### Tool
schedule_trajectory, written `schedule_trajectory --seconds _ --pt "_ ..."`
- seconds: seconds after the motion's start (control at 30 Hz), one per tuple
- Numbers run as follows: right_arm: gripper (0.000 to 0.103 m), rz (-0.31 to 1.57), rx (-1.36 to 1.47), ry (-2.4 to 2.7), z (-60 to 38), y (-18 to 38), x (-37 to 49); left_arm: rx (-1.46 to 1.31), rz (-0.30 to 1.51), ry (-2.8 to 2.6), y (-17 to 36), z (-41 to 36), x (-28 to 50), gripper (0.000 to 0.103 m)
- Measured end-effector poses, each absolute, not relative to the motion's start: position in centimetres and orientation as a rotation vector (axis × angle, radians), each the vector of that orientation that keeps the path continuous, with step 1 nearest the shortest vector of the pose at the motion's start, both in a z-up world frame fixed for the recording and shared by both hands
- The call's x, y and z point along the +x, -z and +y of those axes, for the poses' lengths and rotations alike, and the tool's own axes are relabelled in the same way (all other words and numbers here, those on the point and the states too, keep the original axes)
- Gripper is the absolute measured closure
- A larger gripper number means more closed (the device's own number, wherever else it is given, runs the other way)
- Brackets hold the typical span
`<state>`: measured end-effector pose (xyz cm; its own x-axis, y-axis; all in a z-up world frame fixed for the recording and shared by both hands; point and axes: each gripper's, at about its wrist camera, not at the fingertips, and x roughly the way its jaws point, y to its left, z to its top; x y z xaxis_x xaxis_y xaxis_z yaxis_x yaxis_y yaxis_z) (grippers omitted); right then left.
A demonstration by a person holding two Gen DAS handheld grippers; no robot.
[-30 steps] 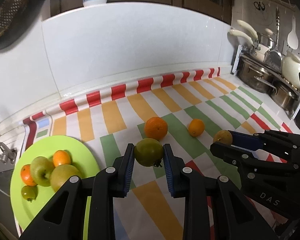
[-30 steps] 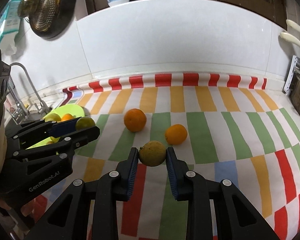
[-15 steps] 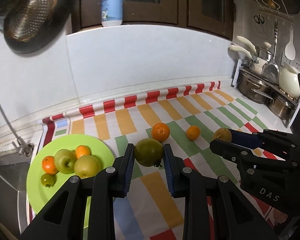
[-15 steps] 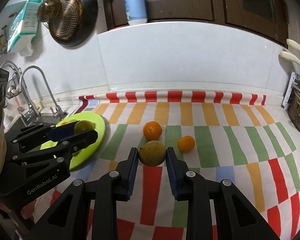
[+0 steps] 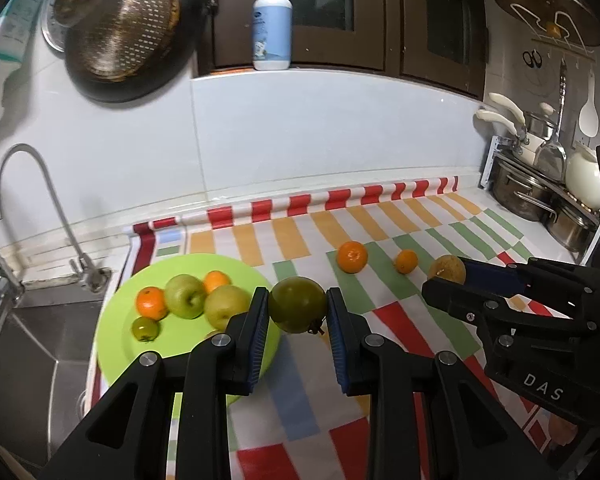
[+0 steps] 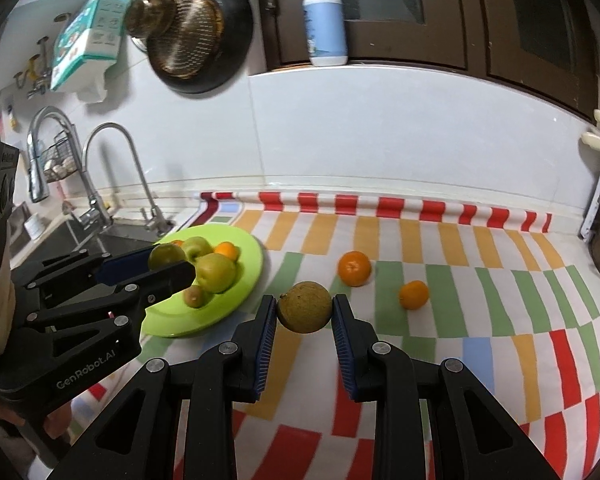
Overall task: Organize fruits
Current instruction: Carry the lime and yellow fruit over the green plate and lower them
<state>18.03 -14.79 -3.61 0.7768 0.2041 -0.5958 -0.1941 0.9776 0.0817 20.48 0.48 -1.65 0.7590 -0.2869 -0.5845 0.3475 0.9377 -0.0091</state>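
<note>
Gripping a dark green round fruit (image 5: 298, 310) between both blue pads, the left hand-held gripper (image 5: 298, 312) holds it raised above the desk (image 5: 380, 308), at the 3 o'clock rim of the round lime-green plastic plate (image 5: 172, 344). That plate carries two pale green apples (image 5: 185, 295), two small oranges (image 5: 152, 303) and a small green fruit (image 5: 144, 329). The right hand-held gripper (image 6: 304, 314) is closed on a rough brownish-yellow round fruit (image 6: 305, 307), lifted over the striped red, orange and green cloth (image 6: 440, 320). On the cloth, at 1 o'clock from that fruit, sits a large orange (image 6: 354, 268); a smaller orange (image 6: 413, 295) lies near it at 3 o'clock.
</note>
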Motion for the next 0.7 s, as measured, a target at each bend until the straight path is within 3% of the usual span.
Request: schedule_trajectory --seconds 0.7 --pt "0.073 0.631 -0.011 -0.336 -7.6 3.0 16.7 0.080 0.614 0.264 1.4 7.6 18.3 0.074"
